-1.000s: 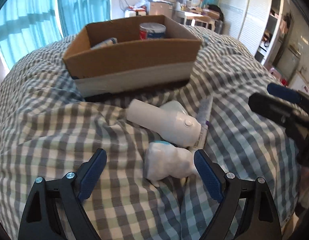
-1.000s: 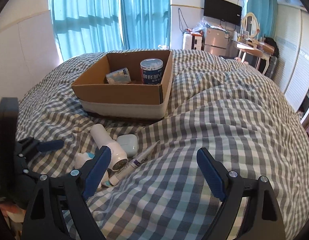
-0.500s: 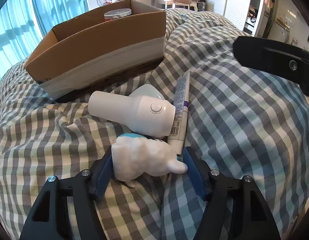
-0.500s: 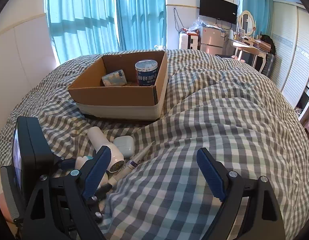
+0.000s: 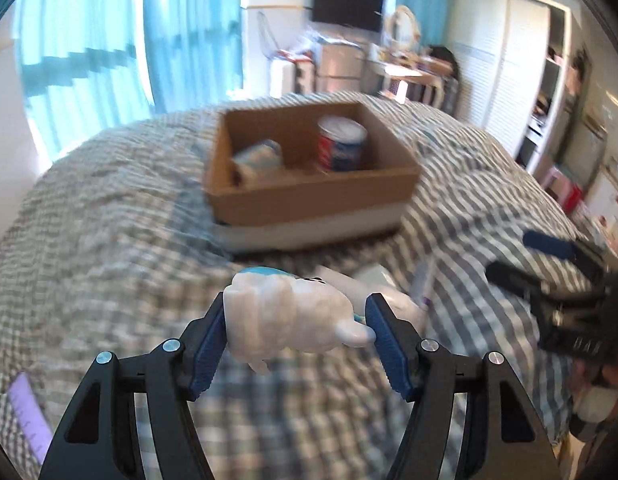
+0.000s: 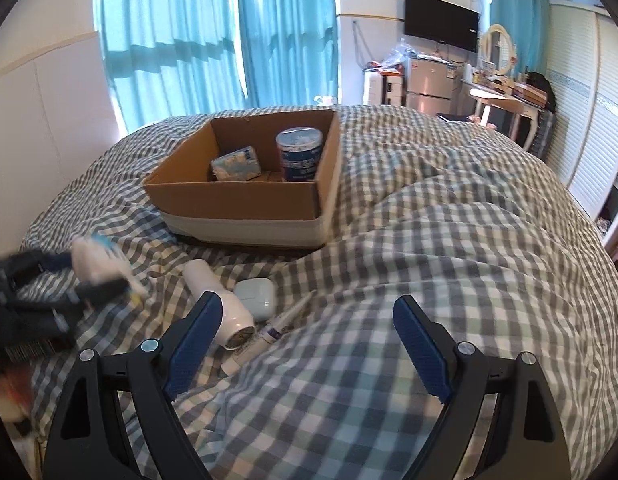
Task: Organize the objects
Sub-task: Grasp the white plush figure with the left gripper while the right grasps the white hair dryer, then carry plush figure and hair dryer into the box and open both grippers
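My left gripper (image 5: 295, 320) is shut on a white figurine with a blue top (image 5: 287, 312) and holds it above the checked bedspread; it also shows blurred at the left of the right wrist view (image 6: 99, 262). A cardboard box (image 6: 245, 196) stands further back and holds a can (image 6: 299, 154) and a small packet (image 6: 235, 164). On the bed in front of the box lie a white bottle (image 6: 219, 302), a white earbud case (image 6: 255, 298) and a thin tube (image 6: 269, 334). My right gripper (image 6: 307, 344) is open and empty above the bedspread, right of these items.
The checked bedspread (image 6: 449, 248) is rumpled with folds. Blue curtains (image 6: 213, 40) hang behind the bed. A fridge, desk and wardrobe stand at the far right of the room. A purple strip (image 5: 29, 420) lies at the lower left of the left wrist view.
My left gripper closed on the white figurine and lifted it off the bed, tilting up toward the box. The right gripper stayed open and nearly still.
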The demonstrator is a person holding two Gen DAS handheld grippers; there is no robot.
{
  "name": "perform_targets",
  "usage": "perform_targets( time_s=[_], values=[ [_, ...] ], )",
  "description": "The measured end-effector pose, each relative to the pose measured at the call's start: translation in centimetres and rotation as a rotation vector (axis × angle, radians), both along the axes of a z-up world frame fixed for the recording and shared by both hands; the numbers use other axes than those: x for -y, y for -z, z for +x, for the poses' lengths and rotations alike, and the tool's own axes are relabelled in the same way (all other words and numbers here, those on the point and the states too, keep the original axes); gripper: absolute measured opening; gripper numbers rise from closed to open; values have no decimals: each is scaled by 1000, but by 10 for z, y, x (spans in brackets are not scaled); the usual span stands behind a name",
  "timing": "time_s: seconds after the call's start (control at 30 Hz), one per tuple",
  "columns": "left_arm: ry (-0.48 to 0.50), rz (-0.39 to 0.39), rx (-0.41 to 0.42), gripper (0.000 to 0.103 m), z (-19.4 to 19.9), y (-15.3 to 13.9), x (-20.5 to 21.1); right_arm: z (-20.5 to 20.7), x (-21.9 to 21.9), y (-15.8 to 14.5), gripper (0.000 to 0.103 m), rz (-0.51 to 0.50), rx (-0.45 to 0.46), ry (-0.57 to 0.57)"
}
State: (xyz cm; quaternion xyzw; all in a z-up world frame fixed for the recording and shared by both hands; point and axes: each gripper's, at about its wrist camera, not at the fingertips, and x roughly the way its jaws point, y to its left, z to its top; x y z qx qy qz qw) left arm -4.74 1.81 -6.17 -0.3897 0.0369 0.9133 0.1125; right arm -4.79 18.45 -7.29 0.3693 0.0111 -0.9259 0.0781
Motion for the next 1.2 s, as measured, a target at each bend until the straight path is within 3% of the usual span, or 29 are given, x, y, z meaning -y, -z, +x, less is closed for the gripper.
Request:
perform_targets(
  time_s=[0.2, 0.37, 0.57, 0.7, 0.8, 1.2],
  values=[
    [-75, -17, -15, 69, -8, -5, 22, -32, 38, 23, 88, -3, 94, -121],
    [-85, -37, -2, 69, -11, 2, 26, -56, 72, 57, 87, 95, 203, -171],
    [-81, -18, 14, 69, -10, 12, 25, -66, 93, 74, 82, 161, 255, -188],
    [-74, -25, 4, 69, -4, 12, 26, -71, 108, 91, 63, 250, 291, -197],
    [-78, -26, 1, 69, -3, 11, 29, -67, 112, 93, 52, 291, 282, -186],
    [-90, -25, -2, 69, 4, 8, 37, -29, 99, 53, 51, 192, 160, -158]
  ],
)
